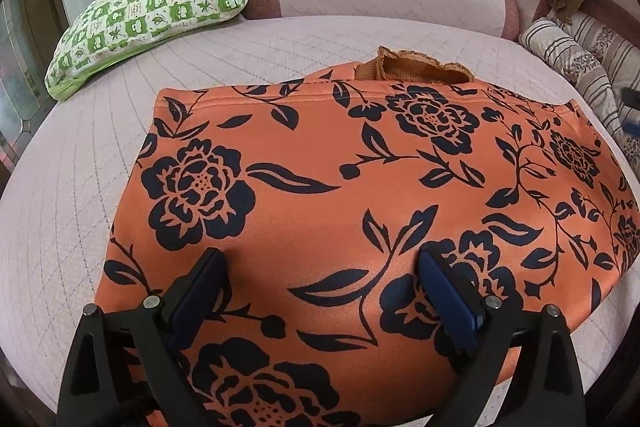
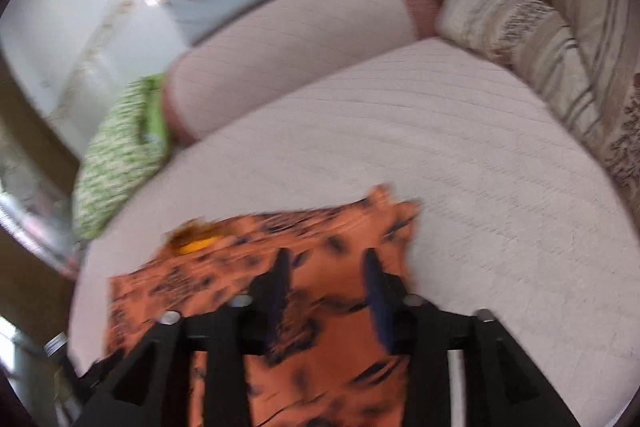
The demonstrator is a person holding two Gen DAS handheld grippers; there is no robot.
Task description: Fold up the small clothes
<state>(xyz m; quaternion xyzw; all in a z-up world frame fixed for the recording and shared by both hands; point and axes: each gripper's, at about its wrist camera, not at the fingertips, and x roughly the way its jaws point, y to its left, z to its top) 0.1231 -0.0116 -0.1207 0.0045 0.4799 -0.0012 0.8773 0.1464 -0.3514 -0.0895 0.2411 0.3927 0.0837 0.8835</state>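
From the left wrist, the left gripper (image 1: 320,267) has its fingers spread wide, holding nothing, above the orange floral garment (image 1: 360,187) that lies flat on the pale quilted bed (image 1: 80,207) and runs ahead of both fingertips; a brown ribbed collar (image 1: 416,67) shows at its far edge, a green checked pillow (image 1: 148,7) lies far ahead to the left. From the right wrist, blurred, the right gripper (image 2: 326,263) has fingers apart with the garment (image 2: 328,235) beneath and between them; whether they touch it I cannot tell
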